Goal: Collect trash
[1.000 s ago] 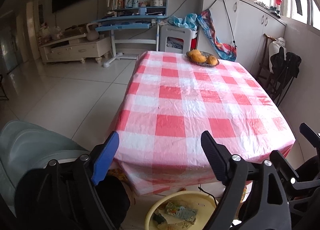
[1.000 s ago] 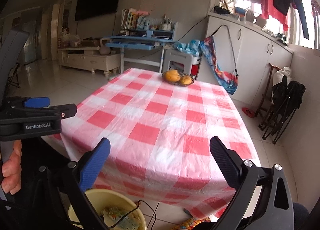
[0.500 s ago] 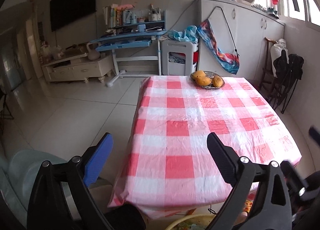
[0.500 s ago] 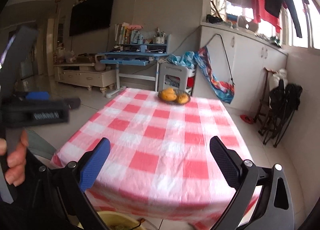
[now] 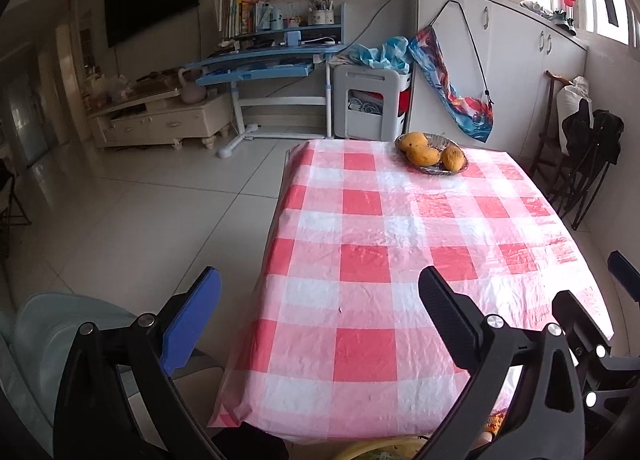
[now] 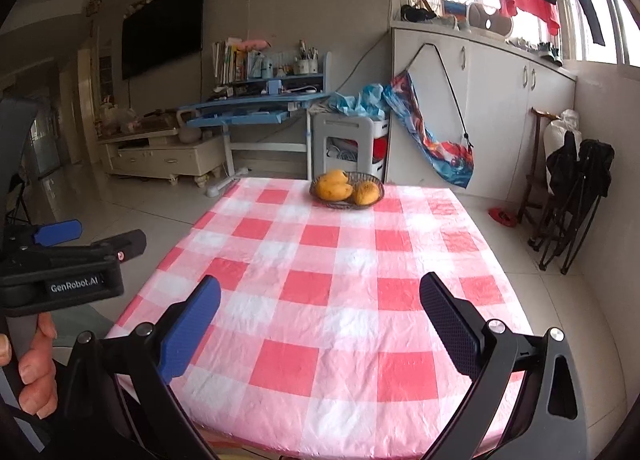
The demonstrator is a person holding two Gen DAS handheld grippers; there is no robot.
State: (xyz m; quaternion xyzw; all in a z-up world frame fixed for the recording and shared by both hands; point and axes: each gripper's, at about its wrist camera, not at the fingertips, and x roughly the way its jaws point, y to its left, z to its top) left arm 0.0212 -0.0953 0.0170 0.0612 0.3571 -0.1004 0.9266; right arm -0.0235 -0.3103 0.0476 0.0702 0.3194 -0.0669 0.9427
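The yellow bin (image 5: 362, 452) with the trash is peeking out only as a sliver at the bottom edge, under the near side of the checked tablecloth (image 5: 400, 244), where no litter is showing. The left gripper (image 5: 320, 316) is opening with nothing between its jaws, and the right gripper (image 6: 320, 320) is hanging spread and empty. The risk I am seeing is a jaw snagging the thin cloth and dragging the fruit basket (image 5: 432, 153).

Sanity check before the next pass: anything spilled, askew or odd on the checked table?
Nothing stands out. The tablecloth lies flat, only wrinkled, with no trash or spill showing on it. The fruit basket sits upright at the far end. Both tongs are empty, left opening, right open.
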